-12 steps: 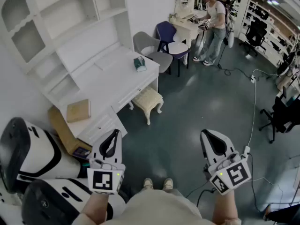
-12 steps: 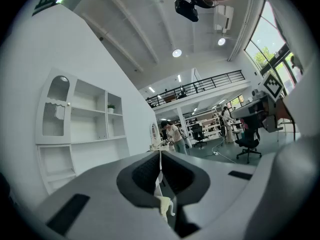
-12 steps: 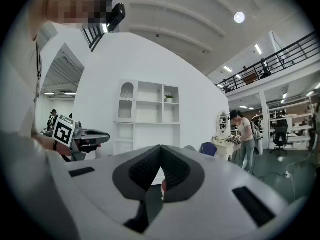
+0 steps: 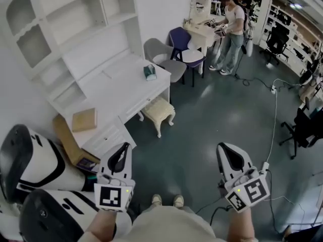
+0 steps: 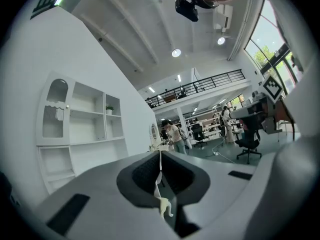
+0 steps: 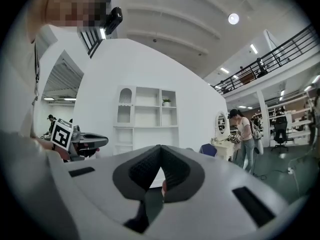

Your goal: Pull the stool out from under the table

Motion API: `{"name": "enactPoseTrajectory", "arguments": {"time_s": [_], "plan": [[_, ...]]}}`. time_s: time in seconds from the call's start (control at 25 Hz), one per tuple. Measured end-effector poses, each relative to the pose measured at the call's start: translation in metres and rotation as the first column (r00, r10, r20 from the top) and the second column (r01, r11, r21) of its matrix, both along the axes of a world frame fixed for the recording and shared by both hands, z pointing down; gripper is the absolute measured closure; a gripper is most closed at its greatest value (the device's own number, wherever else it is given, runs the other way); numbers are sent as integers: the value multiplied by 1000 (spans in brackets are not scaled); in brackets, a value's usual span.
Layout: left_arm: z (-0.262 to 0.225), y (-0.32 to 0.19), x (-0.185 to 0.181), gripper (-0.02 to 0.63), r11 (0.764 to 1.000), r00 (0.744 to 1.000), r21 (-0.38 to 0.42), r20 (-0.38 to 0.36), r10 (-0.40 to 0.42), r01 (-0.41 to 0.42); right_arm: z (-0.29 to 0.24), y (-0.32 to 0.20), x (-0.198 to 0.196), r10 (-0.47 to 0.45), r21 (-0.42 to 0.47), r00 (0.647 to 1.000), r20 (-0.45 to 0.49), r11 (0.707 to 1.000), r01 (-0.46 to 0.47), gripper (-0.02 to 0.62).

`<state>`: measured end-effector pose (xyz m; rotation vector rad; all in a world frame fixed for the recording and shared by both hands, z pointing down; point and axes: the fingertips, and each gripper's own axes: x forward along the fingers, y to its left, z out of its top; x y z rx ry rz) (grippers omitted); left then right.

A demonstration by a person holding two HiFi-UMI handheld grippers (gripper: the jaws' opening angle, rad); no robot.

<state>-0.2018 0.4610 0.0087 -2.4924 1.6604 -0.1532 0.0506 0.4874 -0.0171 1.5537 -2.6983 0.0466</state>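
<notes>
Your left gripper [image 4: 120,154] and right gripper [image 4: 231,155] are both level near your body, jaws pressed together on nothing. The stool [image 4: 159,110] stands well ahead, half tucked under the white table [image 4: 121,84]. Arrive with the jaws together and you'll likely shove it deeper. Pull crookedly and a leg may catch the table or swing toward the grey chair [image 4: 162,54] beyond.
</notes>
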Motion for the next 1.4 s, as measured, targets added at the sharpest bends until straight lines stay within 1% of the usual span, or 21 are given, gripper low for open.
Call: {"name": "enactPoseTrajectory", "arguments": {"time_s": [0.08, 0.16, 0.36, 0.44, 0.52, 0.6, 0.68, 0.72, 0.76, 0.8, 0.84, 0.88, 0.92, 1.04, 1.12, 1.2, 1.32, 1.4], "plan": [[-6, 5, 5, 578, 1000, 999, 20, -39, -1, 2, 0, 3, 6, -11, 6, 1000, 17, 1000, 11, 574], [-9, 8, 13, 578, 1000, 998, 29, -60, 2, -1, 0, 6, 12, -21, 6, 1000, 20, 1000, 21, 574], [-3, 13, 37, 578, 1000, 999, 7, -46, 11, -11, 5, 10, 29, -31, 5, 1000, 4, 1000, 31, 574], [-2, 17, 51, 578, 999, 998, 13, -39, 46, -45, 8, 11, 36, -42, -3, 999, 11, 999, 42, 574], [1, 24, 67, 577, 996, 997, 32, -14, 82, -81, 13, 13, 44, -58, -22, 998, 24, 998, 59, 574], [5, 29, 76, 577, 997, 998, 44, 7, 66, -66, 18, 15, 53, -69, -31, 997, 39, 997, 70, 574], [13, 28, 79, 577, 999, 1000, 27, 12, 21, -21, 21, 14, 63, -67, -31, 996, 64, 997, 69, 572], [16, 26, 80, 577, 1000, 1000, 10, 1, 3, -3, 23, 12, 66, -67, -35, 995, 77, 997, 70, 571], [18, 24, 81, 569, 1000, 1000, -5, -22, 0, 0, 25, 10, 69, -73, -44, 994, 84, 996, 76, 531], [18, 22, 83, 551, 1000, 998, -15, -54, 14, -14, 28, 8, 69, -82, -57, 993, 82, 995, 87, 428], [18, 20, 85, 465, 999, 996, -18, -85, 39, -41, 31, 6, 69, -92, -70, 993, 67, 993, 97, 348], [18, 17, 88, 342, 998, 992, -20, -108, 63, -65, 34, 3, 69, -100, -79, 994, 47, 992, 103, 322], [20, 12, 89, 318, 997, 990, -24, -120, 74, -78, 37, -1, 69, -103, -82, 994, 29, 991, 105, 314], [26, 0, 93, 318, 997, 992, -26, -102, 71, -74, 40, -14, 71, -97, -79, 995, 18, 992, 98, 313], [27, -9, 94, 318, 997, 994, -12, -78, 70, -71, 41, -25, 70, -95, -79, 995, 36, 992, 97, 313], [32, -21, 96, 318, 998, 995, -10, -71, 68, -69, 42, -37, 70, -103, -91, 992, 69, 990, 109, 313], [39, -44, 94, 318, 998, 995, -18, -87, 53, -55, 37, -62, 66, -113, -96, 986, 123, 987, 126, 313], [37, -62, 92, 318, 998, 993, -16, -102, 52, -54, 35, -81, 61, -112, -89, 987, 118, 989, 122, 313]]}}
